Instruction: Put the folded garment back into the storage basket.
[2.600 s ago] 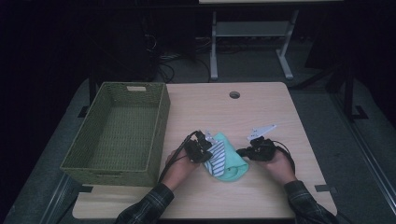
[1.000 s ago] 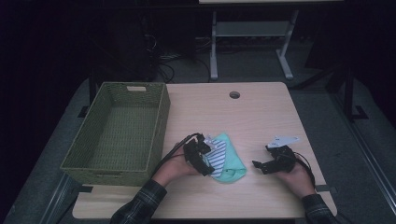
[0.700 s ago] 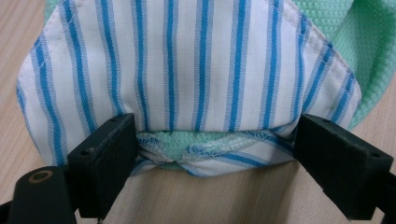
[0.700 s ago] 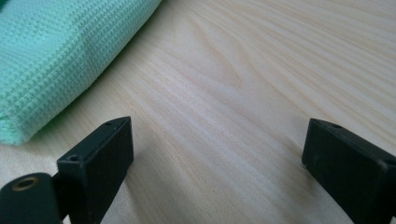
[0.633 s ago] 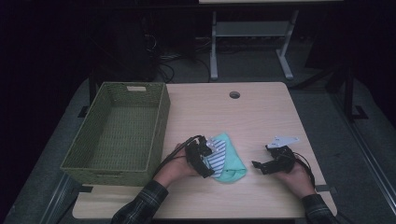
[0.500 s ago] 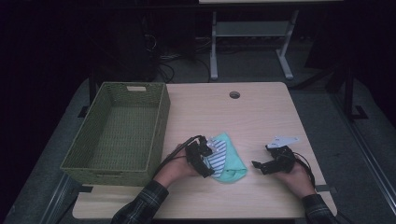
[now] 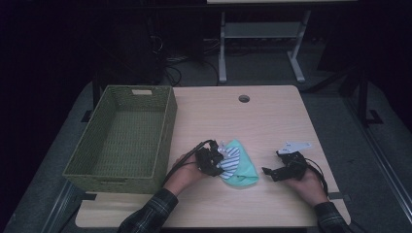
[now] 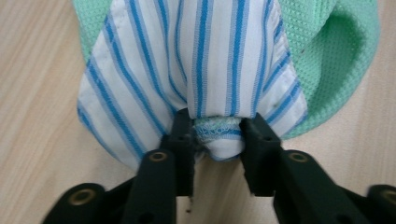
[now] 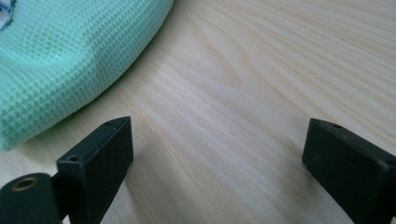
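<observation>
On the table | left tool (image 8: 217, 140) just closed, pinching striped cloth (image 8: 196, 60), its hem bunched | right tool (image 9: 217, 154) agape | green cloth (image 9: 56, 51) cut off.

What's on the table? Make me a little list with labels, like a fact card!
Table: light wooden table with a round hole near the far edge
Basket: green woven basket on its left side, nothing inside
Cloths: blue-striped white cloth lying on a mint green cloth, bunched together
Left gripper: jaws have just been closing, pinching a fold of the striped cloth
Right gripper: jaws wide apart over bare wood, just beside the green cloth, holding nothing
</observation>
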Demonstrator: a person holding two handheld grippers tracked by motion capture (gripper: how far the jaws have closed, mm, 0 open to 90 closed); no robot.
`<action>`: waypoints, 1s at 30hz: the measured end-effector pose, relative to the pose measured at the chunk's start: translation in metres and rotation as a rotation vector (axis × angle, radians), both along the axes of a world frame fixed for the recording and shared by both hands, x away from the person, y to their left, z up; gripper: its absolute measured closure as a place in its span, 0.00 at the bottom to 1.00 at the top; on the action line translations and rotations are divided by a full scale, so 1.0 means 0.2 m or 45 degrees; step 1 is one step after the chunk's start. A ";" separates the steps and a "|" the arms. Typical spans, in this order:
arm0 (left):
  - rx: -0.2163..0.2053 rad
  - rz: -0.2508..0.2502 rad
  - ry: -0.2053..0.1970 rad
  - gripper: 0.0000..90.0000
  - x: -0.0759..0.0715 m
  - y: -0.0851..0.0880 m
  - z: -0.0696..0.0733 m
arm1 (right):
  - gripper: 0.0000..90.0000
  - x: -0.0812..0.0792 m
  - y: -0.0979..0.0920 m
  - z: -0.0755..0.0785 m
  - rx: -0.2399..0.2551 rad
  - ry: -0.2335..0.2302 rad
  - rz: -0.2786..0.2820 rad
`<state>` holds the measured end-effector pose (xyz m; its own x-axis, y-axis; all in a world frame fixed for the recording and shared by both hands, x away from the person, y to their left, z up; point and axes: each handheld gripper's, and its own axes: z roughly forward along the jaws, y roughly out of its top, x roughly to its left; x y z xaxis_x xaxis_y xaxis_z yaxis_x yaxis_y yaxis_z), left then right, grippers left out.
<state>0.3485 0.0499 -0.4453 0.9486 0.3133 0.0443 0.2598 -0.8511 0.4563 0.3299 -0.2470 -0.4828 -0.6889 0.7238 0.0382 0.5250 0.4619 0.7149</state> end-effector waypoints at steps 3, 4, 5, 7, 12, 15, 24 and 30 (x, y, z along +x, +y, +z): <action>-0.006 0.018 0.005 0.80 0.00 0.00 0.00 | 0.09 0.00 0.00 0.00 0.001 0.000 -0.002; -0.007 0.021 0.009 0.81 0.01 0.00 0.00 | 0.09 0.00 0.00 0.00 0.001 0.000 -0.002; -0.023 0.030 0.013 0.81 0.01 0.00 0.00 | 0.09 0.00 0.00 0.00 0.001 0.000 -0.002; -0.031 0.039 0.028 0.81 0.01 0.01 0.00 | 0.09 0.00 0.00 0.00 0.001 0.000 -0.001; -0.089 0.066 0.080 0.81 0.02 0.03 0.04 | 0.09 0.00 0.00 0.00 0.001 -0.001 -0.002; -0.111 0.074 0.088 0.81 0.02 0.04 0.06 | 0.09 0.00 0.00 0.00 0.002 -0.001 -0.002; -0.154 0.079 0.112 0.81 0.03 0.06 0.16 | 0.09 0.00 0.00 0.00 0.004 -0.002 -0.004; -0.198 0.100 0.115 0.81 0.04 0.07 0.23 | 0.09 0.00 0.00 0.00 0.005 -0.001 -0.004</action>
